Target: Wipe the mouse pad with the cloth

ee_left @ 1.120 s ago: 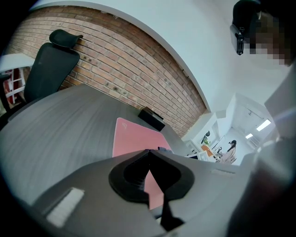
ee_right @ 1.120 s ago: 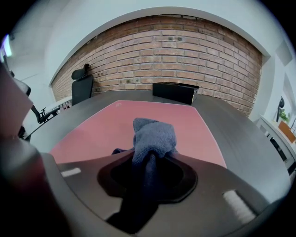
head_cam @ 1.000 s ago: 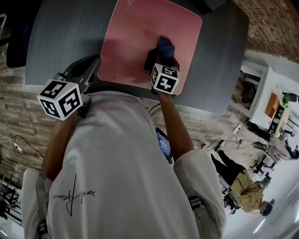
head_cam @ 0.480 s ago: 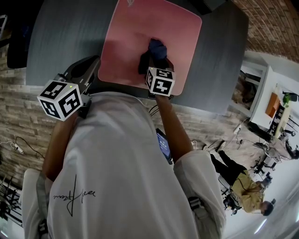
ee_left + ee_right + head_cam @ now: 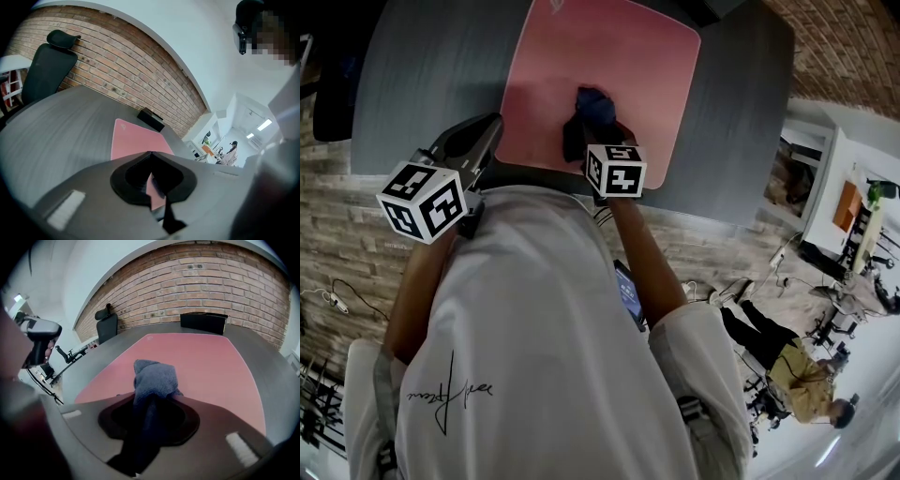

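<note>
My right gripper is sliding the cloth leftward across the mouse pad, toward its middle.

A grey table fronts a brick wall and black office chair.

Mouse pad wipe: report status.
Right gripper shut on blue-grey cloth, cloth on pink rectangular mouse pad. Left gripper shut, empty, at pad's near-left corner. Nothing blocking.
</note>
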